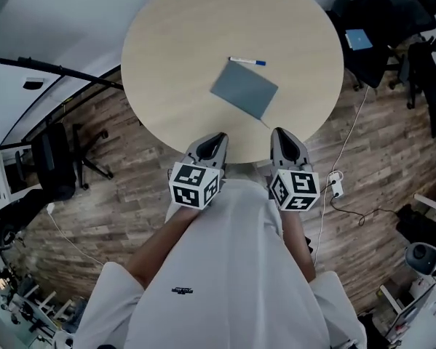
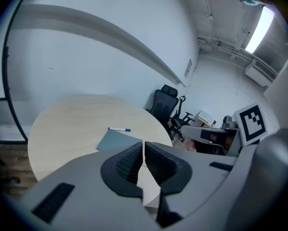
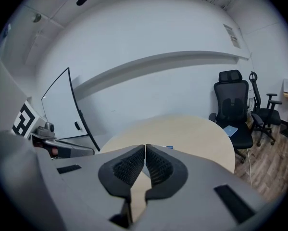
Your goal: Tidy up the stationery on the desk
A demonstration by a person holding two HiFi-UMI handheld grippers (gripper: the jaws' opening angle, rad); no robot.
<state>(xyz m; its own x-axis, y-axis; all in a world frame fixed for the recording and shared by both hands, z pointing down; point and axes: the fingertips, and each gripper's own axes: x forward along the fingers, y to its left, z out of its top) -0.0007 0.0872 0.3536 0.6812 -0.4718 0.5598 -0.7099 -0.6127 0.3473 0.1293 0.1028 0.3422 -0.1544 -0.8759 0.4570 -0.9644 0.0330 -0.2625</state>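
Observation:
A grey-blue notebook (image 1: 244, 89) lies near the middle of the round beige table (image 1: 167, 49), and a white pen with a blue cap (image 1: 247, 61) lies just beyond it. Both also show in the left gripper view, the pen (image 2: 119, 129) above the notebook (image 2: 116, 141). My left gripper (image 1: 215, 139) and right gripper (image 1: 282, 134) hover side by side over the table's near edge, short of the notebook. Both are shut with nothing between the pads (image 2: 129, 163) (image 3: 132, 166). In the right gripper view only the pen's blue tip (image 3: 169, 147) peeks over the jaws.
Black office chairs stand around the table: one at the left (image 1: 52, 162), others at the right (image 1: 367, 27), one with a blue item (image 1: 359, 38) on its seat. A white power strip and cable (image 1: 336, 187) lie on the wood floor. A whiteboard (image 3: 62, 109) stands by the wall.

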